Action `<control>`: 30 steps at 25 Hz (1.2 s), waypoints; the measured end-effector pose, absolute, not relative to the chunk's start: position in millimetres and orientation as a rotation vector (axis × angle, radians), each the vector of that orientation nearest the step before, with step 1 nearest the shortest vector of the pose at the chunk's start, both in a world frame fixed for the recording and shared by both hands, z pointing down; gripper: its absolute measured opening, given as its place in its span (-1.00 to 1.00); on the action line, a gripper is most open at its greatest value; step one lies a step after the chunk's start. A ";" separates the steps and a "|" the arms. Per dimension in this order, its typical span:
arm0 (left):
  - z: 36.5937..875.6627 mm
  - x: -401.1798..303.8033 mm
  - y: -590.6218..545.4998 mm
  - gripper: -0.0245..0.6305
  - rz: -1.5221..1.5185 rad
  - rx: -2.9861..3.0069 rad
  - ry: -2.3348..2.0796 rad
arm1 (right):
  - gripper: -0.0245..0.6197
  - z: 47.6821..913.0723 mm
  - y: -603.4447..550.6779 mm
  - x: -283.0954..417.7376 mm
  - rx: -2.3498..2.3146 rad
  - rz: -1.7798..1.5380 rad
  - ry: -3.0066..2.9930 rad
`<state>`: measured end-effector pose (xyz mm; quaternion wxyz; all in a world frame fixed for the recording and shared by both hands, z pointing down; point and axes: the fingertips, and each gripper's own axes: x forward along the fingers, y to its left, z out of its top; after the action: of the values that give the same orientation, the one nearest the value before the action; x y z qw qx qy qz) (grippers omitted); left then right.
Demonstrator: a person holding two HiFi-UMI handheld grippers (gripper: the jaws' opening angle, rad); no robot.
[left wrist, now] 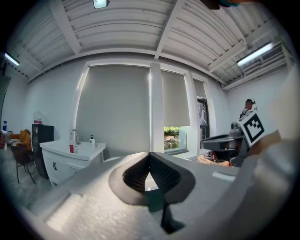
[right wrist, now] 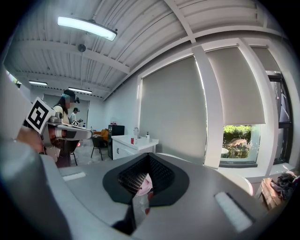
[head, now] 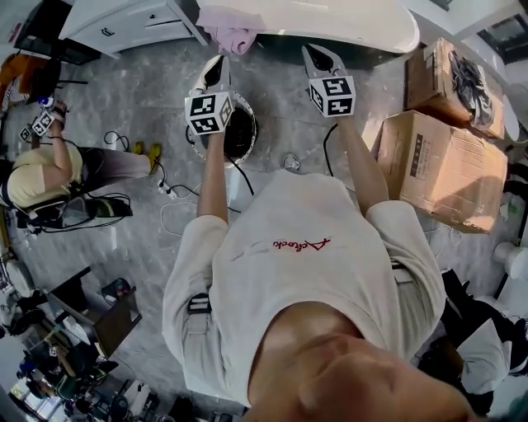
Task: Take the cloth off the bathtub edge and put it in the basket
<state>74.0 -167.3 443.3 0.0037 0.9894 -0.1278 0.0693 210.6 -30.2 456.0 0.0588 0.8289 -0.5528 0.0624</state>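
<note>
Overhead, left claw (head: 218, 66) and right claw (head: 318, 56), both closed and empty, point toward the pink cloth (head: 232, 38) on the bathtub edge (head: 346, 29); the basket (head: 243, 136) apparently stands beneath the left claw.

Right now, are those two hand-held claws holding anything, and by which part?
Nothing. The left gripper and right gripper are shut and empty; the pink cloth lies on the bathtub edge.

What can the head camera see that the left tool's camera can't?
Only the head view: the pink cloth on the bathtub edge, the basket, cardboard boxes. Only the left gripper view: ceiling, window blinds, greenery outside. Both: the white sink cabinet, the left tool and the right tool, both shut.
</note>
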 end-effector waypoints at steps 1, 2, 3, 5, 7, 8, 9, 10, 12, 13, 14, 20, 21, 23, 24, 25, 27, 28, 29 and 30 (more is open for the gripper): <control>442.2 81.1 -169.3 -0.93 0.216 3.103 -0.396 | -0.90 455.3 -32.0 217.4 2.517 0.189 -1.672; 441.2 88.5 -171.2 -0.93 0.216 3.106 -0.390 | -0.90 454.6 -33.6 224.5 2.524 0.189 -1.667; 440.7 95.5 -172.7 -0.93 0.218 3.109 -0.385 | -0.90 454.3 -34.8 231.2 2.531 0.190 -1.663; 441.9 107.2 -174.0 -0.93 0.223 3.113 -0.375 | -0.90 456.4 -35.1 242.1 2.538 0.194 -1.655; 444.0 117.8 -173.7 -0.93 0.224 3.115 -0.368 | -0.90 459.9 -33.3 251.9 2.542 0.198 -1.649; 444.5 123.4 -173.5 -0.93 0.223 3.117 -0.364 | -0.90 461.1 -32.2 257.2 2.545 0.199 -1.645; 444.6 128.8 -173.2 -0.93 0.221 3.119 -0.360 | -0.90 461.7 -31.2 262.3 2.549 0.199 -1.640; 444.6 133.9 -173.0 -0.93 0.219 3.121 -0.354 | -0.90 461.9 -30.5 266.9 2.552 0.197 -1.636; 444.8 142.2 -173.5 -0.93 0.216 3.123 -0.346 | -0.90 462.1 -30.3 274.1 2.556 0.195 -1.629; 445.6 145.7 -174.3 -0.93 0.216 3.122 -0.342 | -0.90 462.6 -30.8 277.0 2.558 0.196 -1.626; 446.5 149.1 -175.3 -0.93 0.216 3.121 -0.339 | -0.90 463.4 -31.6 280.0 2.559 0.198 -1.624; 449.2 167.3 -182.4 -0.93 0.215 3.121 -0.342 | -0.90 467.2 -38.3 298.7 2.556 0.205 -1.627; 449.3 169.3 -184.5 -0.93 0.214 3.119 -0.347 | -0.90 467.5 -40.1 301.0 2.554 0.206 -1.629; 450.5 170.8 -188.7 -0.93 0.216 3.112 -0.357 | -0.90 468.5 -43.9 303.5 2.547 0.209 -1.632; 451.6 170.7 -190.4 -0.93 0.218 3.107 -0.361 | -0.90 469.4 -45.5 303.8 2.544 0.213 -1.633; 452.9 170.7 -191.9 -0.93 0.222 3.103 -0.363 | -0.90 470.4 -47.0 304.0 2.541 0.218 -1.635; 455.6 171.2 -193.8 -0.93 0.229 3.095 -0.363 | -0.90 472.5 -49.7 304.8 2.538 0.227 -1.636; 456.8 171.7 -194.4 -0.93 0.233 3.093 -0.360 | -0.90 473.7 -50.9 305.7 2.537 0.232 -1.635; 458.2 172.3 -195.4 -0.93 0.236 3.092 -0.358 | -0.90 474.8 -52.4 306.6 2.537 0.236 -1.635; 459.6 172.9 -197.0 -0.93 0.240 3.091 -0.357 | -0.90 475.7 -54.2 307.1 2.538 0.239 -1.635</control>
<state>172.9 -197.0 459.6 0.0106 0.9904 -0.1144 0.0770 307.1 -54.2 475.7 0.0566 0.8367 -0.5390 0.0788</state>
